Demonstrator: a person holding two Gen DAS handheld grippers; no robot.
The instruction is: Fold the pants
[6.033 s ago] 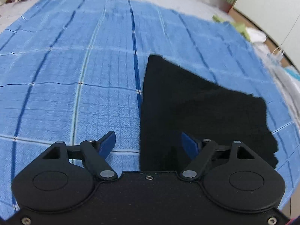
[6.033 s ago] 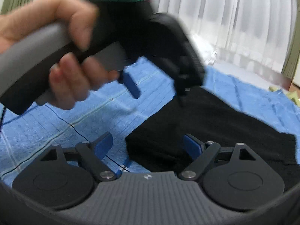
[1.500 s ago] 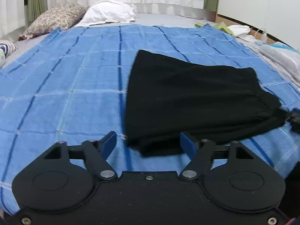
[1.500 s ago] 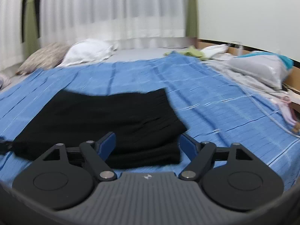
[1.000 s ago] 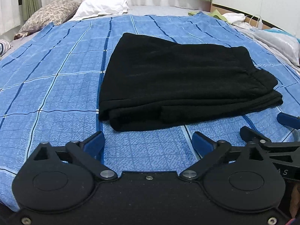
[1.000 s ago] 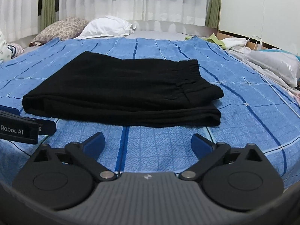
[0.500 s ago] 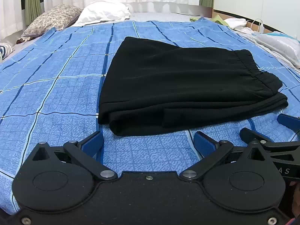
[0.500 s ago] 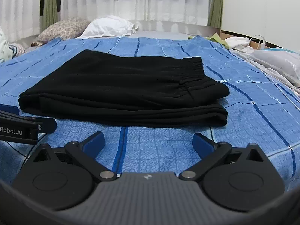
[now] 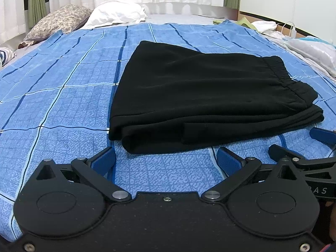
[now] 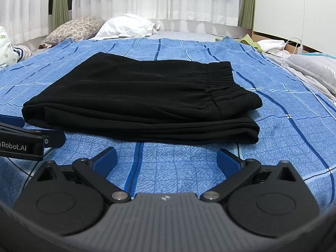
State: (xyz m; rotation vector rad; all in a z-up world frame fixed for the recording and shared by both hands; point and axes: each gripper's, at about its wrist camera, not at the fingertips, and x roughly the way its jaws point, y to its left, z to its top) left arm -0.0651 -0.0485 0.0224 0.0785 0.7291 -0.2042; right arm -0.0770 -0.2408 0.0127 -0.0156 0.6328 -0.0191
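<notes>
The black pants (image 9: 205, 92) lie folded in a flat stack on the blue checked blanket (image 9: 63, 96), elastic waistband to the right. My left gripper (image 9: 166, 159) hovers just short of the stack's near left corner, open and empty. My right gripper (image 10: 166, 158) hangs in front of the near edge of the pants (image 10: 142, 100), also open with nothing between its fingers. Each gripper shows at the edge of the other's view: the right gripper (image 9: 315, 147) at the far right, the left gripper (image 10: 31, 136) at the far left.
A floral pillow (image 9: 56, 21) and a white pillow (image 9: 117, 13) lie at the head of the bed under white curtains. Loose clothes, a plastic-wrapped bundle (image 10: 315, 67) and a charger cable (image 10: 294, 44) crowd the right edge. Bare blanket (image 10: 178, 168) spreads around the pants.
Both grippers let go of the pants and backed off toward the near edge, their jaws opening wider. In the last half second the views barely shifted.
</notes>
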